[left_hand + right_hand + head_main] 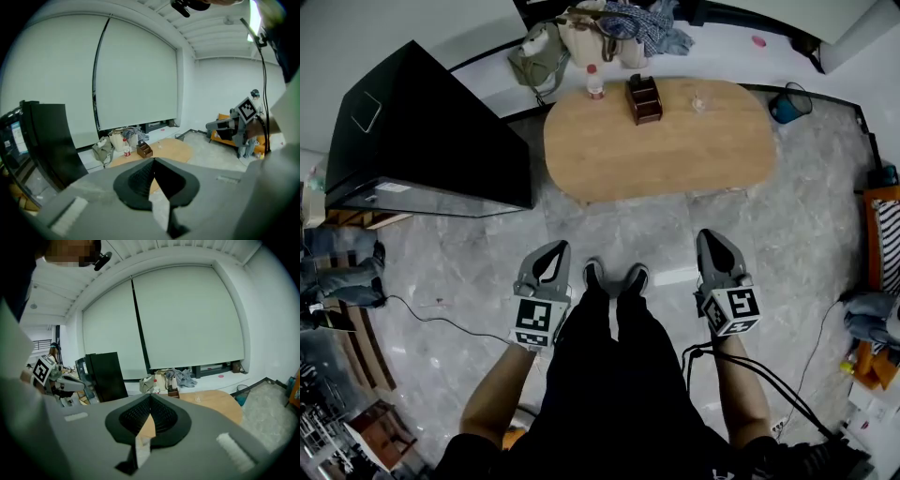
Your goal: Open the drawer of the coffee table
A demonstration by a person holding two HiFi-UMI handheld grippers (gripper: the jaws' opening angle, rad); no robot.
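Well short of the table (675, 155), our left hand-held gripper (555, 251) and right hand-held gripper (711, 240) were closed, empty; its drawer was hidden, so we needed to approach and find its front.

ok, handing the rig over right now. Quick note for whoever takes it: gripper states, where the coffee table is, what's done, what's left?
Left gripper: jaws together, empty, low beside the person's left leg.
Right gripper: jaws together, empty, beside the right leg.
Coffee table: oval wooden top, ahead across the floor; neither gripper touches it. On it: a bottle, a brown wooden organizer and a clear glass.
Drawer: not visible in any view, so its side can't be told.
Done: nothing on the table so far.
Left: step up, find the drawer front, probably open one gripper onto its handle, pull it out.
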